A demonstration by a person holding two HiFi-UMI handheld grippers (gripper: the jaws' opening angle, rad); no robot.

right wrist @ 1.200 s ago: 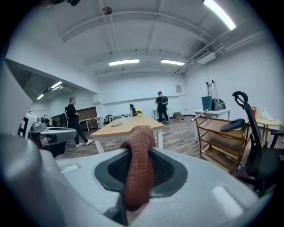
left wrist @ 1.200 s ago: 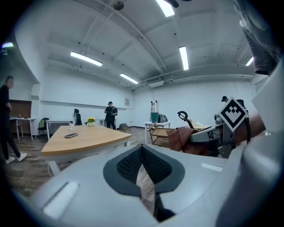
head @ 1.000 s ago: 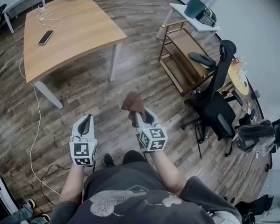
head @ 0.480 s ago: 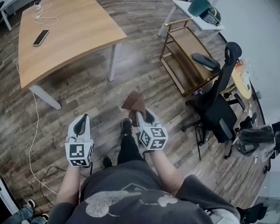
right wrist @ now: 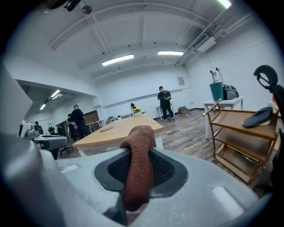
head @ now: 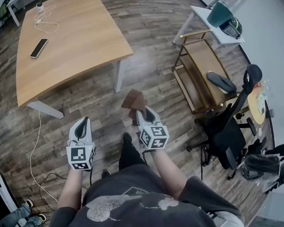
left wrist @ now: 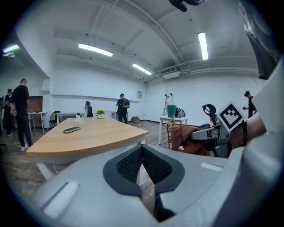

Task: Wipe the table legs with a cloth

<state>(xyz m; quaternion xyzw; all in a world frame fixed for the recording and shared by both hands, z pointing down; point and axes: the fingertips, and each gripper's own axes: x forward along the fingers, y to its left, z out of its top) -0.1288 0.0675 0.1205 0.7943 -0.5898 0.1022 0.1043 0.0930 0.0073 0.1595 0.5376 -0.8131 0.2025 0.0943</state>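
The grey left gripper (head: 83, 122) sits at lower left of the head view, its jaws clenched together with nothing between them; in the left gripper view (left wrist: 142, 151) the ribbed black pads (left wrist: 129, 165) meet along a thin seam. Just right of it, the grey right gripper (head: 141, 113) is clamped on a reddish-brown terry cloth (head: 134, 100), which bunches above the jaw tips. In the right gripper view (right wrist: 139, 165) the cloth (right wrist: 139, 159) runs down between the pads and fills the gap.

Both grippers hang over a dark wood-plank floor (head: 151, 20). At upper left stands a light wooden table (head: 77, 47) on white legs (head: 118, 75), well apart from the cloth; a dark phone (head: 39, 48) and a white cable (head: 45, 21) lie on top. At right are a gold-framed wooden cart (head: 197, 72) and a black office chair (head: 228, 132).
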